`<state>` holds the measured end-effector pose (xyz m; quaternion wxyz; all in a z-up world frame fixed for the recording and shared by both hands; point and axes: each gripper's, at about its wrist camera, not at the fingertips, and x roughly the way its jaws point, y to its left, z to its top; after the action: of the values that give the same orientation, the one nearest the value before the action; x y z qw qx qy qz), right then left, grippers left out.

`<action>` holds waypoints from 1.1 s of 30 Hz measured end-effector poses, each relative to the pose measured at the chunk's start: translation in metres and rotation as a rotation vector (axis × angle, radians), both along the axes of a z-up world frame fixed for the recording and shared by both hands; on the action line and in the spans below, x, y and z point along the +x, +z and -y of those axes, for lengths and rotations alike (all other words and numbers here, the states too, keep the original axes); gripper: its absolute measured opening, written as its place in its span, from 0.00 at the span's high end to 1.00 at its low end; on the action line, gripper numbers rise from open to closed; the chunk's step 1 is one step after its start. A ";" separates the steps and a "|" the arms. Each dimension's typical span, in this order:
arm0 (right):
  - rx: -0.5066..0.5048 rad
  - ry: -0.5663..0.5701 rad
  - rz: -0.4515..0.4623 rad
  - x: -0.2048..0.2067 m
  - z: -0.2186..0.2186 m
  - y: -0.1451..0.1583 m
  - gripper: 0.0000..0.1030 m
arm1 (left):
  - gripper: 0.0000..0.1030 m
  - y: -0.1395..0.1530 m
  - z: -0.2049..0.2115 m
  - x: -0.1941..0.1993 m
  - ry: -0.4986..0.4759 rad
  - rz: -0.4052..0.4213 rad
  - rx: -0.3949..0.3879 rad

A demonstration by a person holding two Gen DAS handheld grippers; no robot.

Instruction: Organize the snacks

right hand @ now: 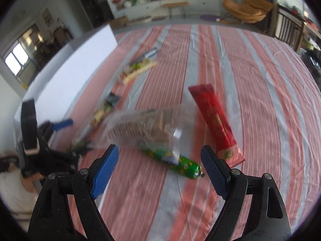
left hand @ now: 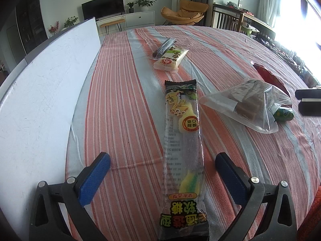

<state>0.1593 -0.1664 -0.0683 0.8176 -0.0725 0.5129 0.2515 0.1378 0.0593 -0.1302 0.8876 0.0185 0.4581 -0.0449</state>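
Observation:
In the left wrist view my left gripper point(left hand: 163, 161) is open, its jaws on either side of a long clear gummy candy packet point(left hand: 181, 150) lying on the striped tablecloth point(left hand: 120, 104). Farther off lie a white-green snack pack point(left hand: 171, 58) with a dark stick snack point(left hand: 163, 47) on it. A clear bag of brown biscuits point(left hand: 248, 104) lies to the right, over a green sausage point(left hand: 284, 114). In the blurred right wrist view my right gripper point(right hand: 159, 155) is open and empty, just short of the green sausage point(right hand: 180, 163) and biscuit bag point(right hand: 144, 128). A red stick packet point(right hand: 215, 122) lies right of them.
A white board point(left hand: 40, 92) lies along the table's left side. The left gripper shows at the left of the right wrist view point(right hand: 50, 128). A TV stand, plants, an orange chair point(left hand: 184, 13) and wooden furniture stand beyond the table.

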 end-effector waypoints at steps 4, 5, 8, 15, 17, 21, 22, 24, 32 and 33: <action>-0.105 0.060 0.001 0.009 -0.019 -0.022 0.40 | 0.00 0.000 0.000 0.000 0.000 0.000 0.000; -0.116 0.065 -0.009 0.012 -0.022 -0.025 0.49 | 0.00 0.000 0.000 0.000 0.000 0.000 0.000; -0.109 0.109 -0.057 0.007 -0.022 -0.027 0.65 | 0.00 0.000 0.000 0.000 0.000 0.000 0.000; 0.022 0.108 -0.207 -0.028 -0.004 -0.009 0.69 | 0.03 0.003 0.001 -0.002 -0.012 -0.017 0.011; 0.078 0.049 -0.218 -0.027 -0.007 -0.009 0.53 | 0.14 0.007 0.002 -0.006 -0.017 -0.030 0.018; -0.098 -0.024 -0.167 -0.025 -0.037 -0.025 0.50 | 0.42 0.012 0.005 -0.011 -0.056 -0.051 0.017; -0.134 -0.041 -0.141 -0.026 -0.041 -0.022 0.64 | 0.64 0.015 0.005 -0.013 -0.069 -0.053 0.002; -0.111 -0.093 -0.173 -0.031 -0.032 -0.019 0.77 | 0.82 0.017 0.004 -0.016 -0.063 -0.064 0.034; 0.363 -0.302 -0.259 -0.090 0.056 0.008 0.77 | 0.85 0.048 -0.024 -0.053 -0.068 -0.106 -0.270; 0.414 -0.323 -0.269 -0.094 0.062 0.009 0.77 | 0.85 0.057 -0.025 -0.058 -0.074 -0.098 -0.301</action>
<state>0.0653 -0.2286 -0.0590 0.7691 0.2125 0.5593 0.2247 0.0802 0.0844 -0.0736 0.8548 -0.0999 0.4878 -0.1465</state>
